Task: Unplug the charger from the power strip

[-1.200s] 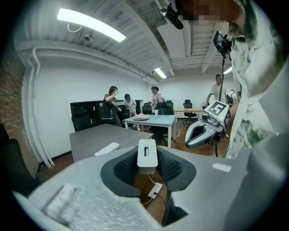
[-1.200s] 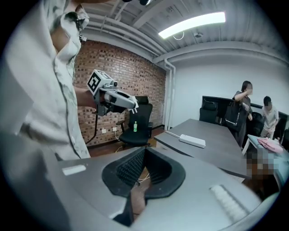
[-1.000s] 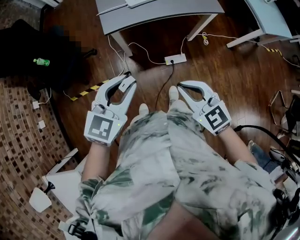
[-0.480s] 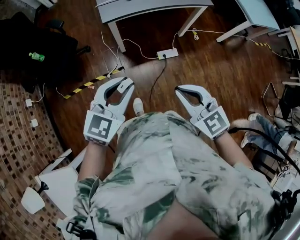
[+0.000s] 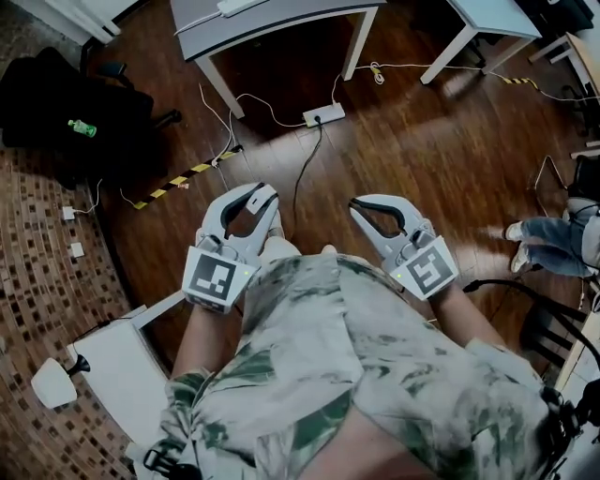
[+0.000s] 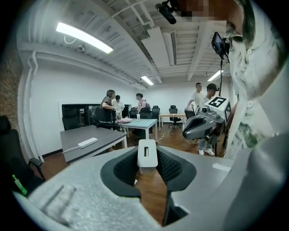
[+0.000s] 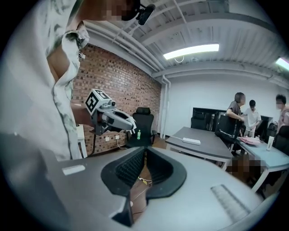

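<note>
A white power strip [image 5: 323, 114] lies on the wooden floor below a grey desk [image 5: 272, 23], with a black cable [image 5: 302, 169] plugged into it and running toward me. My left gripper [image 5: 265, 195] is shut on a small white charger block [image 6: 147, 157], which sits upright between its pads. My right gripper [image 5: 362, 206] is shut with its tips together and nothing between them. Both are held out in front of my body, well short of the strip. Each gripper also shows in the other's view, the right gripper [image 6: 201, 127] and the left gripper [image 7: 115, 119].
A black office chair [image 5: 66, 94] with a green bottle [image 5: 82, 127] stands at the left, and yellow-black tape [image 5: 178, 176] runs across the floor. A white seat [image 5: 103, 361] is at lower left. Another person's legs [image 5: 553, 239] are at the right. A second strip [image 6: 87, 143] lies on the desk.
The floor, desk and strip have slid left in the head view as I walk. Both grippers travel with me, the left still holding the charger. Another person's legs have come into view at right.
</note>
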`<state>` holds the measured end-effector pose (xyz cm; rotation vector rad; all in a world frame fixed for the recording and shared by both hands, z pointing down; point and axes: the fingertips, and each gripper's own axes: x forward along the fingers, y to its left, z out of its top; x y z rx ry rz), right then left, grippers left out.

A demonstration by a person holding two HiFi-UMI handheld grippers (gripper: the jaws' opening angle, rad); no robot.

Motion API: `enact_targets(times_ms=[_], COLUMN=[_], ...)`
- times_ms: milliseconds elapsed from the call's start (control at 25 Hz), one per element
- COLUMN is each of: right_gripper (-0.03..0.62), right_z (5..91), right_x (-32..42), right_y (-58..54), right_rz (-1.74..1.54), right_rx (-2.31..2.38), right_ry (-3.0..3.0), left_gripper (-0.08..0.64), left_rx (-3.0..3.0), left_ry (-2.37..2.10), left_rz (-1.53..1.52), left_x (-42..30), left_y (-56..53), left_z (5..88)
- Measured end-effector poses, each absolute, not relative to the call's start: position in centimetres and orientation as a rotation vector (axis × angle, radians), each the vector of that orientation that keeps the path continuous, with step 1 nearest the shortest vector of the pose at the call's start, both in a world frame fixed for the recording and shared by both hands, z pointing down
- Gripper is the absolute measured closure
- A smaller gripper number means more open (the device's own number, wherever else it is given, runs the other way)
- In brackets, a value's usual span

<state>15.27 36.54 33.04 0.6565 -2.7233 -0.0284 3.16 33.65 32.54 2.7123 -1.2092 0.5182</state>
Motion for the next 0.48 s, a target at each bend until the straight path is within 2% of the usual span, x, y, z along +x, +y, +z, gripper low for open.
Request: enact_targets(times_ms=[480], right_gripper=[0.584], right_z=[33.1], right_x=[21.3], right_y=[42.0], right_rz=[-0.016], right_rx=[0.666], right_ry=[-2.722], left_gripper=[0.453], left_rx=[2.712], left_ry=[-1.19], left_rz=[0.548], left_x=[9.1], left_y=[38.8], left_z=[32.5])
